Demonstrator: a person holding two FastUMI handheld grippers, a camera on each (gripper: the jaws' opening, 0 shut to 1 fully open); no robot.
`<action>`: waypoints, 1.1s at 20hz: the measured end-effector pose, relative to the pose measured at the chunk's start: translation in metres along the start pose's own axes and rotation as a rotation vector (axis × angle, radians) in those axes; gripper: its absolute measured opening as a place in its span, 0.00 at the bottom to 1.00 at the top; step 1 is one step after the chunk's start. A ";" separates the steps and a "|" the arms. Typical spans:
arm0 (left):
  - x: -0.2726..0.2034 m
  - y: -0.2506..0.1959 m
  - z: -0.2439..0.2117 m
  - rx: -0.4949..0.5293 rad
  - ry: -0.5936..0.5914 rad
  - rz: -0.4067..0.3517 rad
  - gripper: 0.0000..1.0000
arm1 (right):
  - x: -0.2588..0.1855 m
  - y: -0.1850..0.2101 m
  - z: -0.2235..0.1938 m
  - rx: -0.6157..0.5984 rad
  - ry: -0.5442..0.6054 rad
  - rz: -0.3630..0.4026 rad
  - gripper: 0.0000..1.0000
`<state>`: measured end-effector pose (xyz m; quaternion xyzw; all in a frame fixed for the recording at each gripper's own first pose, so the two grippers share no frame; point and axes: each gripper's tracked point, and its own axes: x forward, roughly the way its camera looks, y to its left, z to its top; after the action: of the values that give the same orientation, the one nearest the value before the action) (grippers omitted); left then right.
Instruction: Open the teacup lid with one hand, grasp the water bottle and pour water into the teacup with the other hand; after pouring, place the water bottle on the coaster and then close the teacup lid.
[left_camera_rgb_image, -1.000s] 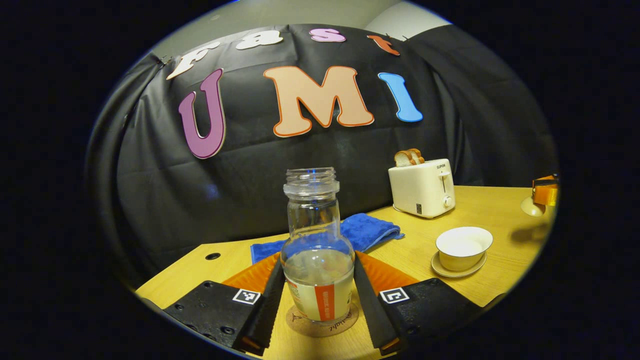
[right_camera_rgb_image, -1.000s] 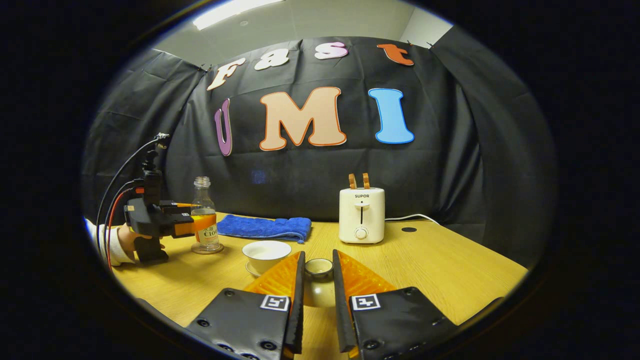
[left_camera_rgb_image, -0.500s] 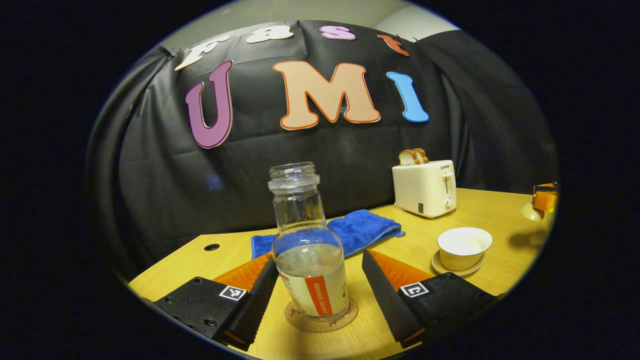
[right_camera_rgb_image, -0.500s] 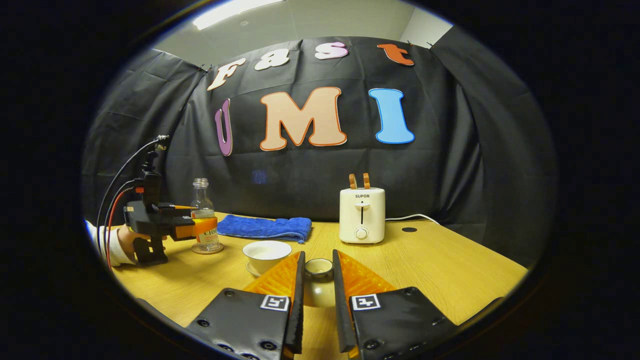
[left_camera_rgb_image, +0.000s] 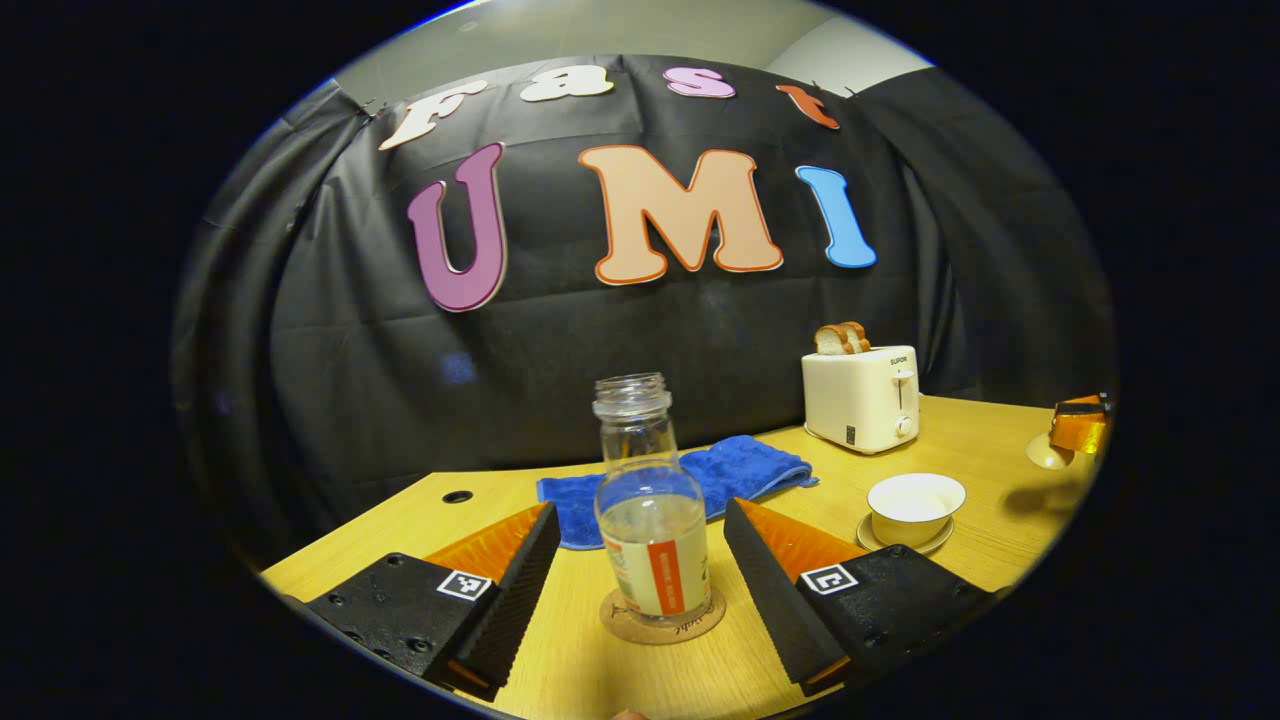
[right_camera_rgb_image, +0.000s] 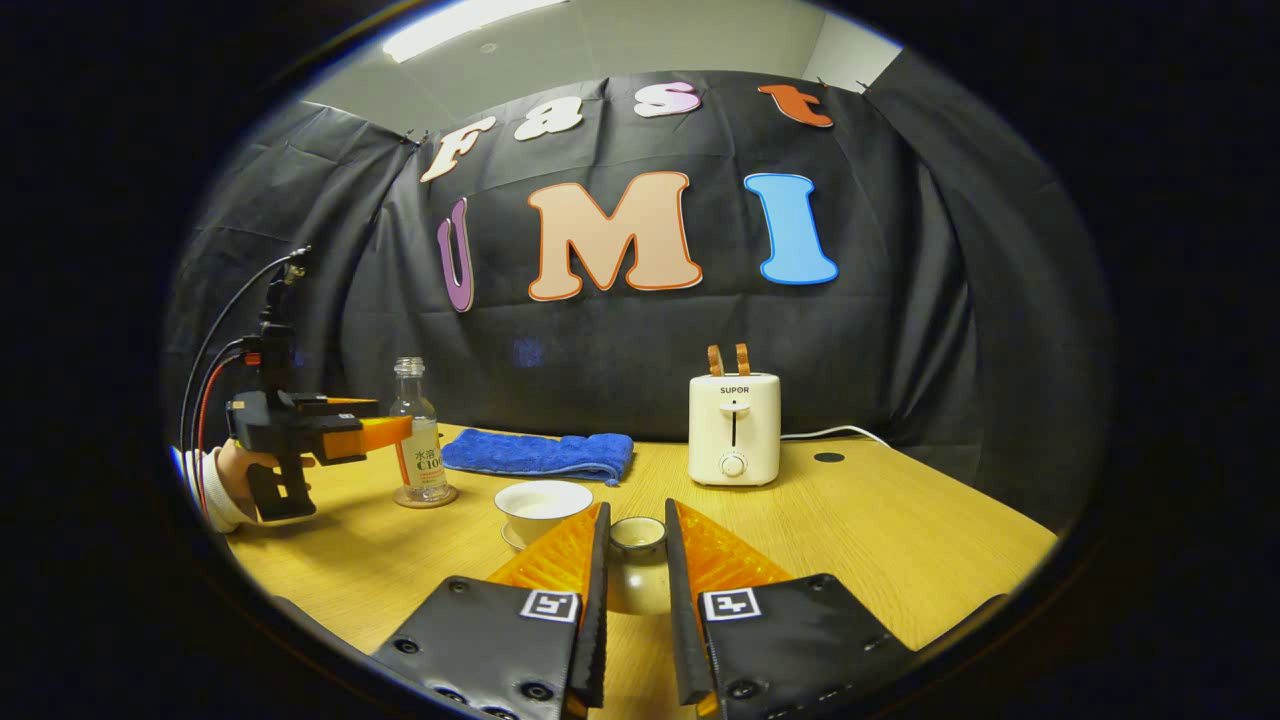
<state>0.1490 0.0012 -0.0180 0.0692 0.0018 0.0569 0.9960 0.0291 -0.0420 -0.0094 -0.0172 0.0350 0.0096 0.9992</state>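
- The left claw has drawn back from the water bottle, fingers spread, touching nothing.
- The bottle stands upright on the coaster.
- The right claw is clenched on the teacup lid, beside the open teacup on the desk.

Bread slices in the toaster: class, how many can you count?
2. Both slices stand side by side in the slots of the white toaster, at the back of the table near the black cloth. Their lower parts are hidden inside it.
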 end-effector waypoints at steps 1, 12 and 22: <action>-0.005 0.006 -0.001 -0.003 0.003 0.013 0.95 | 0.002 0.002 0.000 0.013 0.003 0.007 0.31; -0.040 0.027 -0.010 -0.028 -0.005 0.071 0.96 | 0.052 0.058 0.038 0.013 -0.015 0.120 0.31; -0.047 0.039 -0.017 -0.029 -0.027 0.095 0.96 | 0.123 0.097 0.009 -0.034 0.072 0.158 0.31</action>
<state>0.0980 0.0365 -0.0297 0.0556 -0.0157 0.1030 0.9930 0.1499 0.0571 -0.0127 -0.0318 0.0719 0.0885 0.9930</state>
